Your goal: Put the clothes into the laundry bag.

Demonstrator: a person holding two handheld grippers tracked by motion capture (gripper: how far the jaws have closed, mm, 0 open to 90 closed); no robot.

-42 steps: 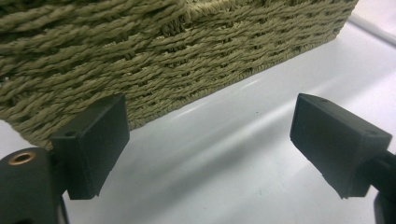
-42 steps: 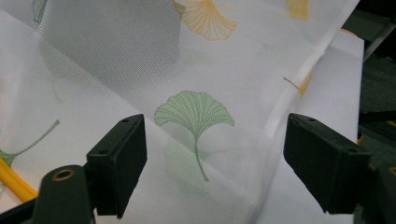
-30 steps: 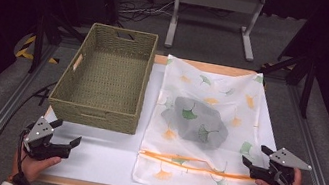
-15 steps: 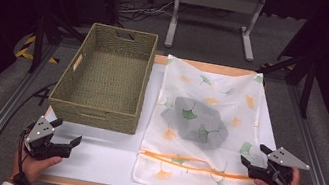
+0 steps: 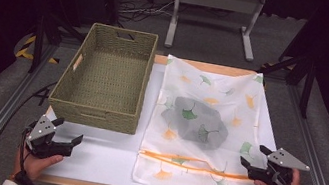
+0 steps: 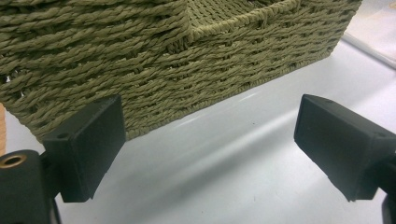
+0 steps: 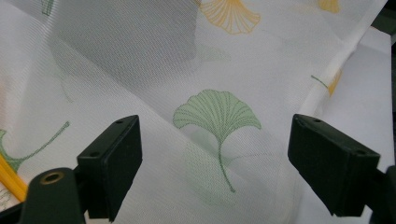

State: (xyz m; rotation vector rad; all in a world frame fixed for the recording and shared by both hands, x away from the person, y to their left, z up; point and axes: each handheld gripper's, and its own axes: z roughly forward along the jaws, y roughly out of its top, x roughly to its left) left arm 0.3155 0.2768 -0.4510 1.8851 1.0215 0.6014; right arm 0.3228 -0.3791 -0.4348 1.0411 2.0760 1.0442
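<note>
Left gripper sits off the near left corner of the woven basket, jaws spread wide and holding nothing; in the left gripper view the basket's near wall stands just beyond its jaws, over bare white table surface. The basket stands upright, just left of the mesh laundry bag, which lies flat with ginkgo-leaf print and an orange zipper across its near end. A grey garment shows through the bag's middle. Right gripper hovers at the bag's near right edge, jaws wide, gripping nothing; the right gripper view has a green leaf between them.
</note>
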